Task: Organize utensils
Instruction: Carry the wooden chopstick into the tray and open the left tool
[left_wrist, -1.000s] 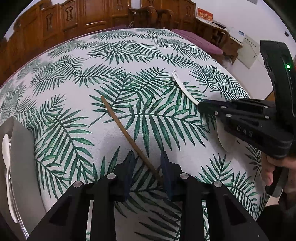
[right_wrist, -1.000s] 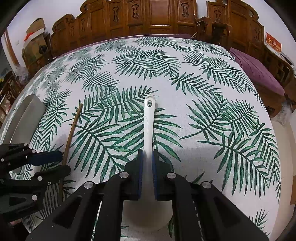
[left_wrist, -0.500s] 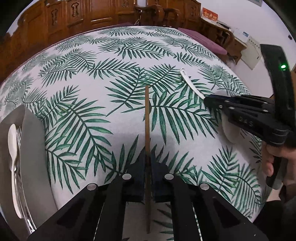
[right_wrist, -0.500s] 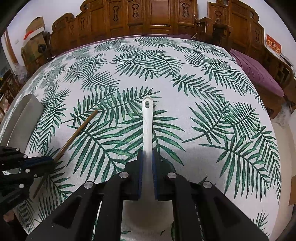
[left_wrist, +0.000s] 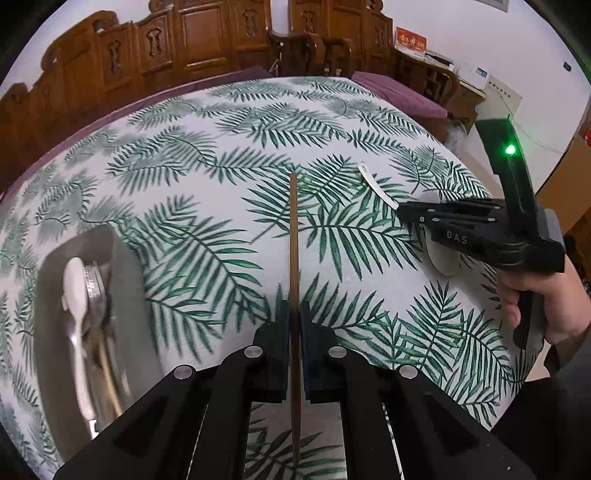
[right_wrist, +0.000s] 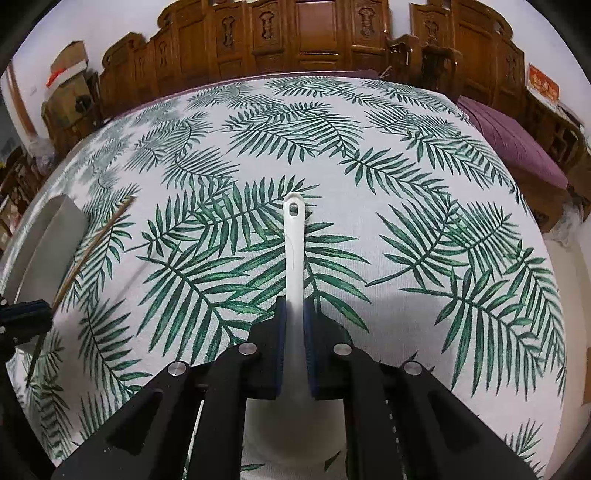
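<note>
My left gripper (left_wrist: 294, 314) is shut on a thin brown chopstick (left_wrist: 293, 236) that points straight away from me, lifted off the leaf-print tablecloth. The same chopstick (right_wrist: 92, 243) shows at the left edge of the right wrist view, held by the left gripper's fingers (right_wrist: 22, 317). My right gripper (right_wrist: 294, 314) is shut on the handle of a white plastic ladle (right_wrist: 294, 236), whose bowl lies under the jaws. In the left wrist view the right gripper (left_wrist: 406, 212) and the ladle (left_wrist: 373, 181) sit at the right, with a hand (left_wrist: 532, 306) holding it.
A grey metal tray (left_wrist: 136, 317) lies at the left on the table, holding a white spoon (left_wrist: 75, 284) and other utensils, blurred. Its corner (right_wrist: 62, 229) shows in the right wrist view. Carved wooden furniture and chairs (right_wrist: 317, 33) stand beyond the table's far edge.
The left gripper closed on the chopstick, which swung from slanting to straight ahead, and lifted it leftward; the tray now shows more fully. The right gripper and ladle stayed still.
</note>
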